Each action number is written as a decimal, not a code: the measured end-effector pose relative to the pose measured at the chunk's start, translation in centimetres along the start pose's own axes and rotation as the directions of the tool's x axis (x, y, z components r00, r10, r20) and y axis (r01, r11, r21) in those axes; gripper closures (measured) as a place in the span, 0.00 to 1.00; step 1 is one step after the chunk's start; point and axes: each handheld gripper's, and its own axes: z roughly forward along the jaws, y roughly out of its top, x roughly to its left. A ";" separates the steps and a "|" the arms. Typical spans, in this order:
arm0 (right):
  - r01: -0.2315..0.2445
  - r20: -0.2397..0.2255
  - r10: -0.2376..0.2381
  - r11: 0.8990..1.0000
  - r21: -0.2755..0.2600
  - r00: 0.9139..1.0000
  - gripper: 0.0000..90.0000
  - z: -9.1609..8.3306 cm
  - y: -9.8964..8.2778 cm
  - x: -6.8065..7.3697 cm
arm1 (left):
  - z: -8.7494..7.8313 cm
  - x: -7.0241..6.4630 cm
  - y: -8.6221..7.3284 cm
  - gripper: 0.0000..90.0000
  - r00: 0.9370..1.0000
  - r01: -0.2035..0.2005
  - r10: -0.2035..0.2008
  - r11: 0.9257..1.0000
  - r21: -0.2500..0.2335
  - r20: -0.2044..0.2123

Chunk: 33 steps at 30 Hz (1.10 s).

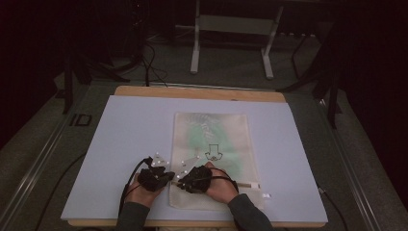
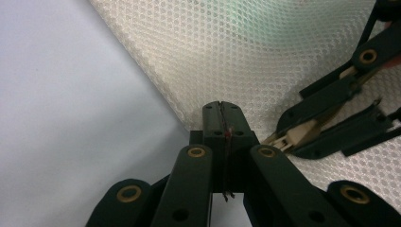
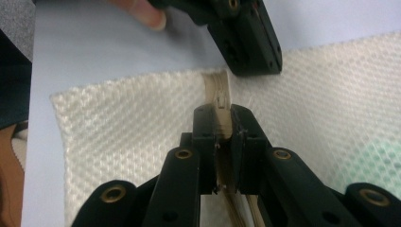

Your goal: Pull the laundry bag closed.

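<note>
A white mesh zip bag (image 1: pixel 226 130) lies flat on the pale blue mat (image 1: pixel 130 139), with something green (image 1: pixel 204 132) showing through it. My left gripper (image 1: pixel 167 176) (image 2: pixel 221 108) is shut on the bag's edge (image 2: pixel 189 118), at the near left corner by the end of the zipper. Right beside it, my right gripper (image 1: pixel 180 183) (image 3: pixel 222 112) is shut on the beige zipper pull (image 3: pixel 221 97) (image 2: pixel 295 136). The zipper track (image 1: pixel 248 185) runs to the right along the bag's near edge. In the right gripper view the left gripper (image 3: pixel 246 42) sits just beyond the zipper's end.
The mat covers a wooden tabletop (image 1: pixel 197 92). Both forearms enter at the near edge, and black cables (image 1: pixel 126 190) trail off the left gripper. A metal stand (image 1: pixel 231 43) and loose cables are on the floor beyond the table.
</note>
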 end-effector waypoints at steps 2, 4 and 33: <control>0.000 0.001 0.000 1.000 -0.002 1.000 0.92 -0.1 -0.2 0.0 | 0.0 0.0 0.0 1.00 1.000 0.005 -0.005 1.000 -0.001 0.001; 0.002 0.004 -0.002 1.000 -0.002 1.000 0.92 -0.1 -0.2 0.0 | 0.0 0.0 0.0 1.00 1.000 -0.001 0.001 1.000 0.000 -0.003; 0.050 0.040 -0.051 0.998 0.048 0.998 0.92 -1.0 -0.8 0.6 | 0.0 0.0 -0.1 1.00 1.000 0.008 -0.008 1.000 -0.008 0.002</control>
